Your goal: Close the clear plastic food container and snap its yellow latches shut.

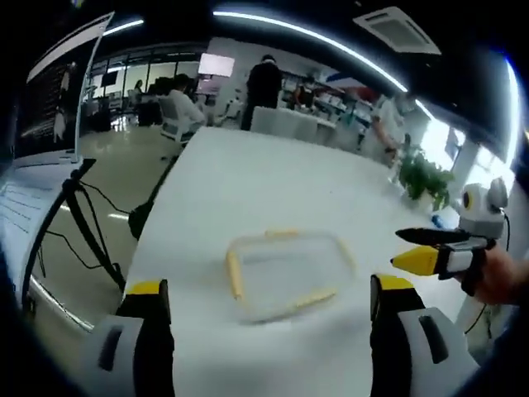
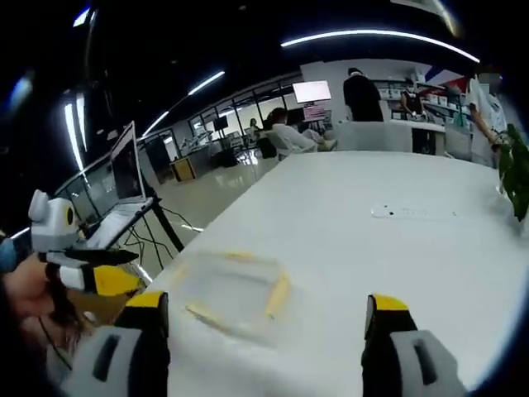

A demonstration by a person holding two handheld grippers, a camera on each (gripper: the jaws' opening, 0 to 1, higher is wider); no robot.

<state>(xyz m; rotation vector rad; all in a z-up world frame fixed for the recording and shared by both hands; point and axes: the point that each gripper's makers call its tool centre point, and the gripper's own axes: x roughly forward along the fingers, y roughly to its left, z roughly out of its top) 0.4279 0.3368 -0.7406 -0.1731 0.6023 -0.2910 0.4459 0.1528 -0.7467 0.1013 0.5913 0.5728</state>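
The clear plastic food container (image 1: 285,271) lies flat on the white surface (image 1: 273,182), near its front edge, and sits between and just ahead of the jaws of the left hand-held gripper (image 1: 269,310). It is a shallow, rounded rectangle, so see-through that the white shows straight through it. Its lid looks to be lying on top. Yellow latches run along its sides: one on the left side (image 1: 234,273), one along the near edge (image 1: 310,298), and a paler one at the far edge. Whether any of them is snapped down I cannot tell; the picture is too soft. I can make out nothing inside the container.

The left hand-held gripper stands wide, its two yellow-tipped jaws well apart and holding nothing. In the right gripper view the container (image 2: 235,289) lies ahead and to the left, with a yellow latch (image 2: 278,295) on the side nearer the middle. The right hand-held gripper (image 2: 264,310) is likewise spread wide with nothing between its jaws, and in the left gripper view its yellow and black tips come in from the right, beside the container but apart from it, held in a person's hand (image 1: 500,277).

A leafy green plant (image 1: 423,178) stands at the far right of the surface.
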